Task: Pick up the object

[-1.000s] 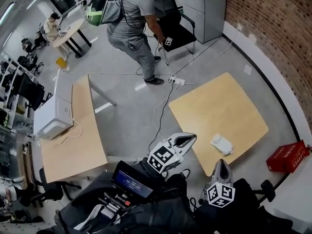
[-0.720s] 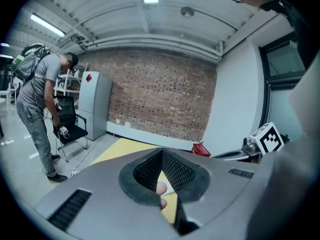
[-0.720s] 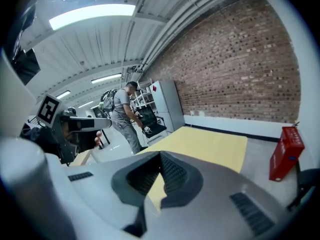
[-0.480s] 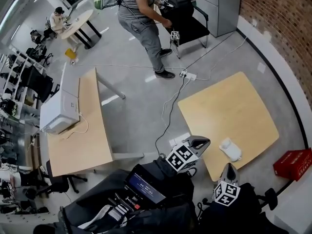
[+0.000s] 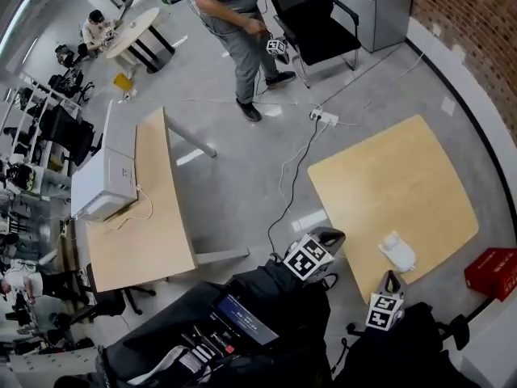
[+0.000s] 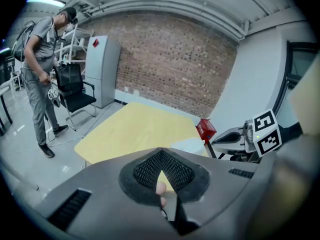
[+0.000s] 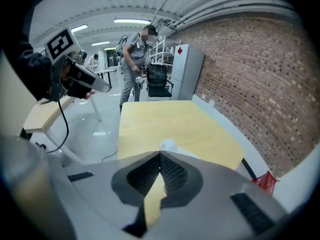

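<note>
Both grippers lower than a second ago, closer to counter edge. White object lies on counter near its front corner, just ahead of right gripper, long axis slanted across jaw line. Left gripper farther, beside counter edge. Both jaws closed, empty. Right gripper view: object peeks over tips; head view shows gap.

The head view looks steeply down from well above the floor. It takes in the whole square tabletop, with the left gripper and right gripper low in that view. Each gripper view sits close behind its own jaws, low by the tabletop's near edge. The left one faces across it to the brick wall, while the right one looks along it with that wall at its right. All three share the tabletop, the standing person and the black chair.
</note>
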{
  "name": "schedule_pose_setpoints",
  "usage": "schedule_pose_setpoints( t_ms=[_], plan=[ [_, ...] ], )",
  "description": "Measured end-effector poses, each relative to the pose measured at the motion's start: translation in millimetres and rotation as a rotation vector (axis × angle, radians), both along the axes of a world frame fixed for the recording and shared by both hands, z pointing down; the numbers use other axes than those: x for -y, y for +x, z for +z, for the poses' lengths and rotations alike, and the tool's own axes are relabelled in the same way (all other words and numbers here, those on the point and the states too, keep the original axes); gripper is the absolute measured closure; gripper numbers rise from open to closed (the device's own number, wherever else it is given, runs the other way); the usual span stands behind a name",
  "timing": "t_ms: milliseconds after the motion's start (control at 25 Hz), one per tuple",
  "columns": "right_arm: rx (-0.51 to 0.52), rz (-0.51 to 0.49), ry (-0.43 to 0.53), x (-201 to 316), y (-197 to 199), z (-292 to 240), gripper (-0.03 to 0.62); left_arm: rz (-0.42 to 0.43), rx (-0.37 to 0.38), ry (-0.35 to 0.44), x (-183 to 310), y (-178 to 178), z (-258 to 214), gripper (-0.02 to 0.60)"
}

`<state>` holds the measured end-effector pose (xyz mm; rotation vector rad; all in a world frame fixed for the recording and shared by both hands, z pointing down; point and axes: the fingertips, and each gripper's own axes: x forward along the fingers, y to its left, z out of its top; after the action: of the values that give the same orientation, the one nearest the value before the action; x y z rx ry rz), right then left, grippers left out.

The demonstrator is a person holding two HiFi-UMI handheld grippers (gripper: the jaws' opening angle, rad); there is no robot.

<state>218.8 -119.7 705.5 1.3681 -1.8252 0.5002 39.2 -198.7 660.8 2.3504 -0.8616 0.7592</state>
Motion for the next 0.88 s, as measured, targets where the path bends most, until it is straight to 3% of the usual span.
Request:
schedule_pose_setpoints(
  t_ms=[240,480,880],
  plan=[
    [-0.209,-0.185,-0.053,52,11,36,0.588,-0.030,0.000,-0.014,22,-6,15,0.586],
    [-0.333,-0.269,-0.146,52,26,70,0.586,-0.071,-0.005,-0.065,18,-5,33,0.586],
    [-0.569,-0.515,-0.304,51,35,115,0.456,-0.065,0.018,-0.089,28,-4,50,0.586]
  ],
)
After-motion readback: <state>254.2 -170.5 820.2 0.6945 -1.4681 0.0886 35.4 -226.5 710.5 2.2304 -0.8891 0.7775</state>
